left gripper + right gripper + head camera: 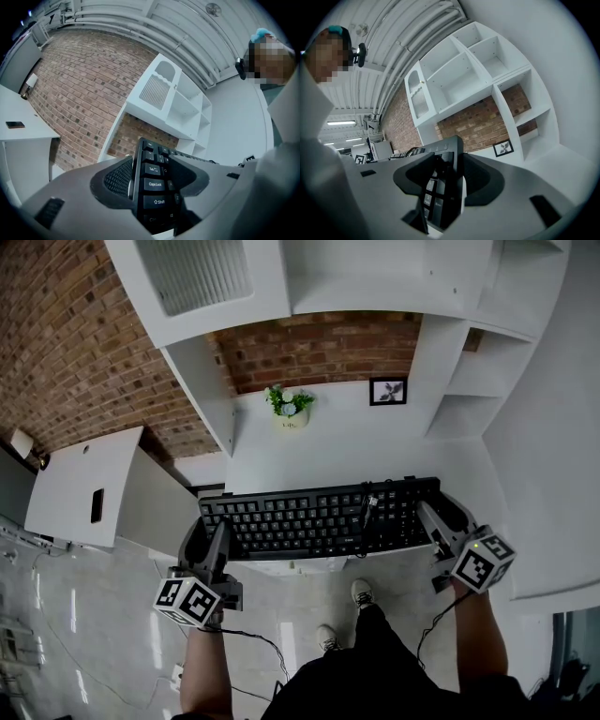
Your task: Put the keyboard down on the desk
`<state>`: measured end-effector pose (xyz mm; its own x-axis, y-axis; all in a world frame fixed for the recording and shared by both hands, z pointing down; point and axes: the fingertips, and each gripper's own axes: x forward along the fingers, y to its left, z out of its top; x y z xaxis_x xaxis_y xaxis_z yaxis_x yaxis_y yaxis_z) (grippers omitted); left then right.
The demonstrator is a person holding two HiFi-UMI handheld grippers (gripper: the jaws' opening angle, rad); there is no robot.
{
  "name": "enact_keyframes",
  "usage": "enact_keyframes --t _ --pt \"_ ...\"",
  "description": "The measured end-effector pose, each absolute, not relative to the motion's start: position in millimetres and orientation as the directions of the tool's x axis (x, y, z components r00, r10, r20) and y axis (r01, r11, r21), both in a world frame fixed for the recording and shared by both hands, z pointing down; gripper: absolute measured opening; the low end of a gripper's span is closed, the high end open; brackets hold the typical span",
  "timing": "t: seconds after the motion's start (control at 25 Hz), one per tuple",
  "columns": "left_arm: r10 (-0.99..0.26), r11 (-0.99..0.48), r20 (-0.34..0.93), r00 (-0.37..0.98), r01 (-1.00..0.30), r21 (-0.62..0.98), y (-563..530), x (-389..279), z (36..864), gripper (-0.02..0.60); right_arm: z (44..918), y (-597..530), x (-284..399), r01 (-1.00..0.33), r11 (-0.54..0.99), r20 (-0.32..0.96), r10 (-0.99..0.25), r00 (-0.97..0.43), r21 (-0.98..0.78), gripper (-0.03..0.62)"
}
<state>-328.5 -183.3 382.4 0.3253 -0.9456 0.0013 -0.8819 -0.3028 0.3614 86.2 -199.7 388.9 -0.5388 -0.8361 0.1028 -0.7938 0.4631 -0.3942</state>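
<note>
Black keyboard [319, 517] is clamped at both ends: left gripper [212, 538] fingers are closed on its left end, right gripper [437, 517] fingers on its right. It is held level at the tabletop's [328, 442] front edge.

The keyboard [309, 517] is black, the desk [281, 460] white, the wall [319, 348] red-brown brick, the plant [286, 399] green.

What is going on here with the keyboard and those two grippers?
A person holds a black keyboard by its two ends: the left gripper is shut on the left end and the right gripper on the right end. The keyboard lies level along the near edge of the white desk; whether it rests on the desk cannot be told. A small potted plant and a framed picture stand at the back.
</note>
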Motion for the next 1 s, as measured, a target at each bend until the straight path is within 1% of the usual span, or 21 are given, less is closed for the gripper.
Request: enact_keyframes --t 0.44,1.0 --pt "-0.956 -0.252 0.051 0.29 -0.894 0.37 -240 -300 396 0.249 406 -269 113 -0.781 0.463 0.147 -0.814 -0.561 -0.42 0.199" --pt "-0.951 -0.219 0.123 0.285 -0.896 0.385 -303 -278 454 0.249 463 -333 133 -0.777 0.434 0.214 -0.794 -0.569 -0.456 0.199"
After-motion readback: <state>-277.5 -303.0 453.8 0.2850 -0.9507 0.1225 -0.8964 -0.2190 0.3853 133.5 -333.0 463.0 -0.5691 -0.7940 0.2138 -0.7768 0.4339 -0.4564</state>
